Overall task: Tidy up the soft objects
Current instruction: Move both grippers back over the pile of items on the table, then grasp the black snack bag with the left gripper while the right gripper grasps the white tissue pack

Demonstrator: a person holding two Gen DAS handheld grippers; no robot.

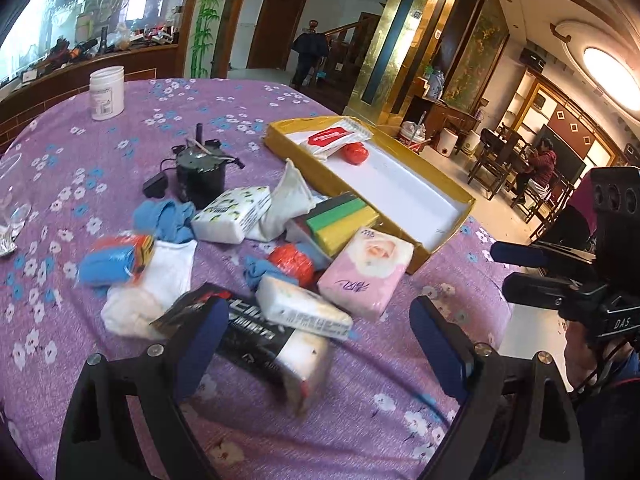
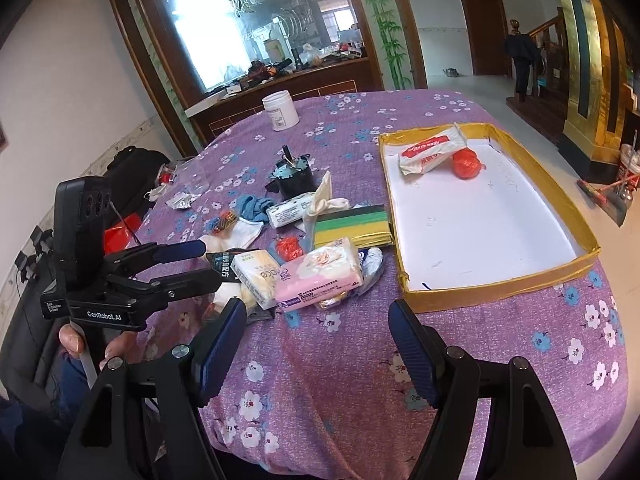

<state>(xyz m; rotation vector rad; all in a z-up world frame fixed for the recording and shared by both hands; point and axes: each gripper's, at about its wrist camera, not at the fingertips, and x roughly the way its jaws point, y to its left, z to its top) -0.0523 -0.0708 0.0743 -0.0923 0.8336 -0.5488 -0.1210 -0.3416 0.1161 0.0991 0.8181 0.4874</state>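
Note:
A pile of soft things lies on the purple flowered cloth: a pink tissue pack (image 1: 366, 272) (image 2: 320, 274), white tissue packs (image 1: 230, 214) (image 1: 304, 308), a green-yellow sponge stack (image 1: 340, 220) (image 2: 352, 226), a red net ball (image 1: 291, 264), blue cloths (image 1: 164, 218) and white socks (image 1: 160, 280). A gold-rimmed white tray (image 1: 440, 248) (image 2: 500, 292) holds a red-label tissue pack (image 2: 430, 154) and a red ball (image 2: 466, 164). My left gripper (image 1: 316, 340) (image 2: 208, 264) is open over a black-wrapped pack (image 1: 256, 340). My right gripper (image 2: 316, 340) is open and empty above the cloth.
A white jar (image 1: 106, 92) (image 2: 280, 110) stands at the table's far side. A black motor-like object with a cord (image 1: 200, 176) (image 2: 294, 176) sits behind the pile. A clear glass (image 1: 12, 200) is at the left edge. Chairs and a seated person (image 1: 540, 164) are at the right.

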